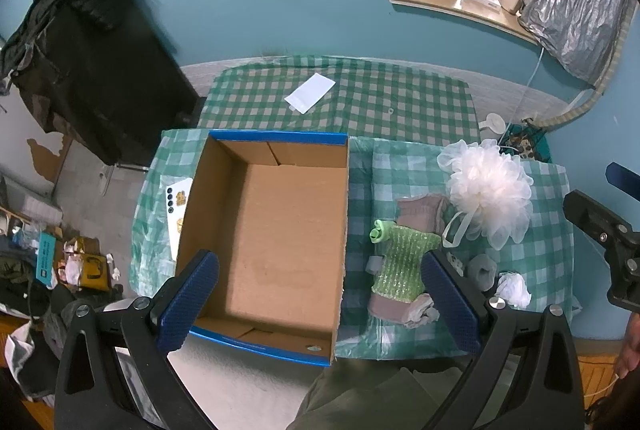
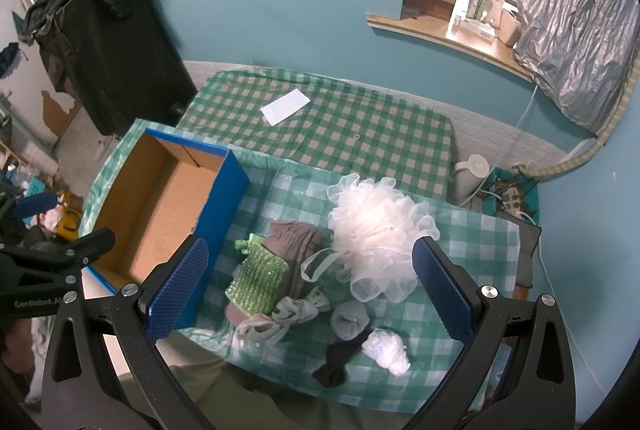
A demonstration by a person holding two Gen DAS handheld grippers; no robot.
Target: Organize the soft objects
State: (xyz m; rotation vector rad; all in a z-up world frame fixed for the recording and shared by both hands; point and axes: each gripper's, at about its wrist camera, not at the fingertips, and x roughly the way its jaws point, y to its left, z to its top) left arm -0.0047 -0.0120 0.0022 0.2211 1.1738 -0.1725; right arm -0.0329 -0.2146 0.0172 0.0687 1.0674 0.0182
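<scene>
An empty cardboard box [image 1: 280,230] with blue outer walls [image 2: 224,190] stands on the checked cloth. Right of it lies a pile of soft things: a white mesh bath puff [image 1: 490,196] [image 2: 378,234], a green knitted piece [image 1: 402,262] [image 2: 258,278] on mauve cloth [image 1: 422,212] [image 2: 296,242], a grey rolled sock [image 2: 350,320], a white crumpled ball [image 1: 514,288] [image 2: 388,350], a black sock [image 2: 338,358] and pale socks [image 2: 292,310]. My left gripper [image 1: 320,306] hangs open above the box's near end. My right gripper [image 2: 308,294] hangs open above the pile, holding nothing.
A white paper [image 1: 311,93] lies on the far checked table [image 2: 360,118]. A white kettle [image 2: 470,176] and cables sit at the right. A black draped cabinet [image 1: 92,62] stands left, with floor clutter [image 1: 76,266] below. A window ledge [image 2: 448,34] holds boxes.
</scene>
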